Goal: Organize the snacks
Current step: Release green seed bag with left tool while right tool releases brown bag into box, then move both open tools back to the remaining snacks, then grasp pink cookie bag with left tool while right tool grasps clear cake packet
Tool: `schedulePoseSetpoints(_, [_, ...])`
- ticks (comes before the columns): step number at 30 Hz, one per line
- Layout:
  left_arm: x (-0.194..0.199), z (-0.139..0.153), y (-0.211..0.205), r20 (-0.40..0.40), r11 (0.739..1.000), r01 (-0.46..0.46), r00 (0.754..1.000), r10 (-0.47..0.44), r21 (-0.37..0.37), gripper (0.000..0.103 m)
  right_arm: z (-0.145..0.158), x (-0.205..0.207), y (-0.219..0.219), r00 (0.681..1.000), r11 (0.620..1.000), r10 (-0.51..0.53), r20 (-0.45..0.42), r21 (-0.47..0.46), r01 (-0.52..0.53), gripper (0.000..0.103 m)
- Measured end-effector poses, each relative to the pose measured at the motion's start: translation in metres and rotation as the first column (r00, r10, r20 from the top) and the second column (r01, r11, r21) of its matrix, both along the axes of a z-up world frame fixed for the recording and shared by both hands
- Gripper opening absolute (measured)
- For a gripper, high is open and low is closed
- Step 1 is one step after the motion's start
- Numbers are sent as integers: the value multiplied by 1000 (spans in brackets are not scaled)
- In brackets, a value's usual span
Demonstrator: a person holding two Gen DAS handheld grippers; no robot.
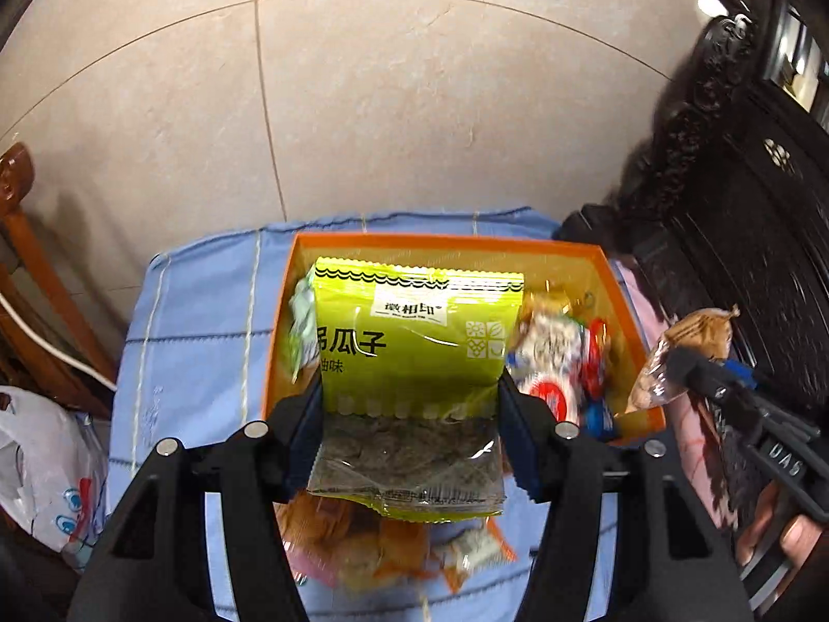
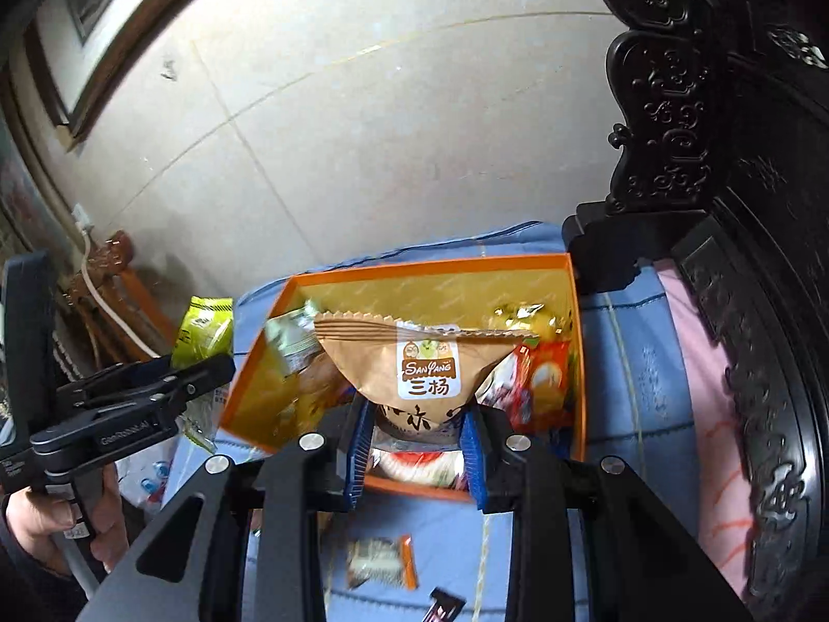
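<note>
Both packets hang over the orange box point(image 1: 629, 306): left gripper point(image 1: 412, 414) pinches the green seed packet point(image 1: 414, 342), right gripper point(image 2: 417, 443) clamps the brown packet point(image 2: 419, 363); next, each must lower and let go inside

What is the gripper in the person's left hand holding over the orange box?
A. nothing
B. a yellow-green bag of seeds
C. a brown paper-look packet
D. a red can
B: in the left wrist view, the left gripper clamps the yellow-green bag of seeds by its sides, above the orange box; the brown packet is in the right gripper.
</note>
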State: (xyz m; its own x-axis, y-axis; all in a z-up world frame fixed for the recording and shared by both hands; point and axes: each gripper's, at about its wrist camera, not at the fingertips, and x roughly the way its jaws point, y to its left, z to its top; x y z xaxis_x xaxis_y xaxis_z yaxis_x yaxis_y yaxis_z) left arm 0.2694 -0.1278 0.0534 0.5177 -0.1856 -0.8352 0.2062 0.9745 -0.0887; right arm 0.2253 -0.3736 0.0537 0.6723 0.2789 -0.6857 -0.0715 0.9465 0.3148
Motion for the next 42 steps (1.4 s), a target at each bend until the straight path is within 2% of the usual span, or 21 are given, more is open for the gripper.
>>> schedulePoseSetpoints(2, [14,-4,-2,12,1000,-13,1000,13,-18,60,-7,16,-2,999,1000,-28,-18,-8,28,33])
schedulePoseSetpoints(3, [22,-7,-4,21,999,-18,1000,18,-29,68,-11,22,-4,999,999,-46,-21,-3,46,43])
schedulePoseSetpoints(4, [29,-11,-4,29,999,-38,999,39,-25,88,-14,27,-8,996,996,-90,-18,-2,90,58])
schedulePoseSetpoints(5, [32,-13,-4,38,998,-52,998,53,-21,96,-15,26,-11,992,992,-130,-5,-4,130,86])
schedulePoseSetpoints(6, [32,-15,-3,60,998,-67,996,68,-19,98,-14,23,-14,987,987,-163,13,3,163,93])
schedulePoseSetpoints(8, [32,-22,1,44,997,-79,996,79,-4,98,-19,17,-17,985,985,-169,18,31,169,94])
schedulePoseSetpoints(10, [30,-34,10,-19,997,-83,996,82,-6,98,-26,11,-18,986,985,-169,-2,35,169,94])
schedulePoseSetpoints(15, [12,-45,37,-86,996,-92,992,91,-12,98,-43,-17,-15,989,989,-144,-43,40,146,96])
schedulePoseSetpoints(18, [-1,-51,52,-105,997,-78,991,80,28,98,-57,-40,-9,989,992,-122,-78,-10,122,97])
schedulePoseSetpoints(20, [-15,-55,69,-93,990,-113,988,121,81,98,-70,-56,-6,986,994,-111,-123,-32,107,97])
schedulePoseSetpoints(23, [-38,-65,100,-86,976,-184,977,194,113,98,-96,-77,-1,970,995,-97,-224,-53,87,97])
schedulePoseSetpoints(28, [-67,-108,137,-220,964,-225,942,253,143,98,-129,-107,8,944,997,-71,-322,-40,61,97])
schedulePoseSetpoints(32, [-79,-130,139,-269,964,-219,929,253,150,98,-144,-118,19,921,999,-44,-388,5,50,97])
schedulePoseSetpoints(36, [-68,-138,121,-262,974,-182,942,212,133,98,-139,-123,27,930,999,-25,-366,25,36,97])
schedulePoseSetpoints(41, [-38,-159,89,-279,973,-102,947,159,209,97,-131,-126,33,938,999,-4,-347,31,16,97])
schedulePoseSetpoints(42, [-35,-165,86,-298,973,-87,943,150,215,84,-132,-126,33,936,999,-2,-352,30,13,97])
